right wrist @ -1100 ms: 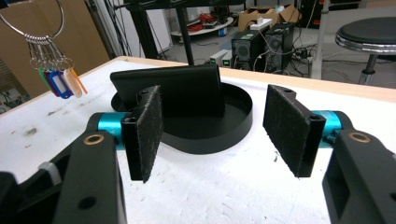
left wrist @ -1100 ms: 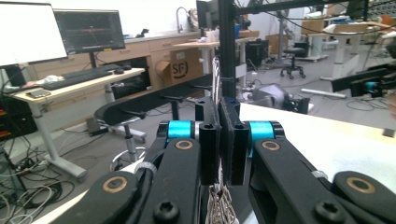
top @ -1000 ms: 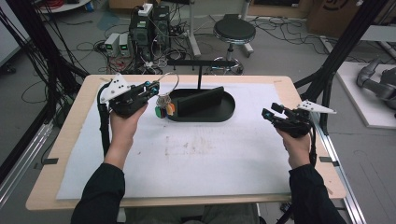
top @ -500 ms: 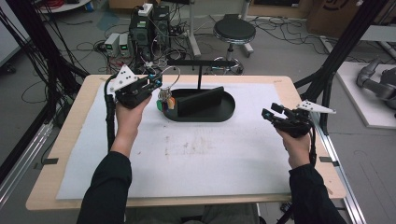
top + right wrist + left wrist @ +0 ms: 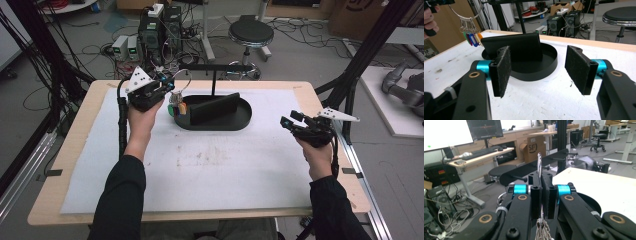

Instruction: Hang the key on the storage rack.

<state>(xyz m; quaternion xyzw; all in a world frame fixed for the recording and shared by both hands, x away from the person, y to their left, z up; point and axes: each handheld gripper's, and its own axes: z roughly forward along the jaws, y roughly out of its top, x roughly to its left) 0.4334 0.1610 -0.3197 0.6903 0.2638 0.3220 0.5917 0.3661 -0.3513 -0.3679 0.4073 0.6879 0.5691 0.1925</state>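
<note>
One black tray holds an upright slab; left gripper pinches key ring, right gripper spread.

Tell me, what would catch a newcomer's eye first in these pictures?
Probably the key ring with its bunch of coloured tags, lifted above the table's far left and pinched in the left gripper, whose fingers are shut on the wire. Just beside it sits an oval black tray with a black stand rising behind it. The right gripper waits at the table's right edge, open and holding nothing.
</note>
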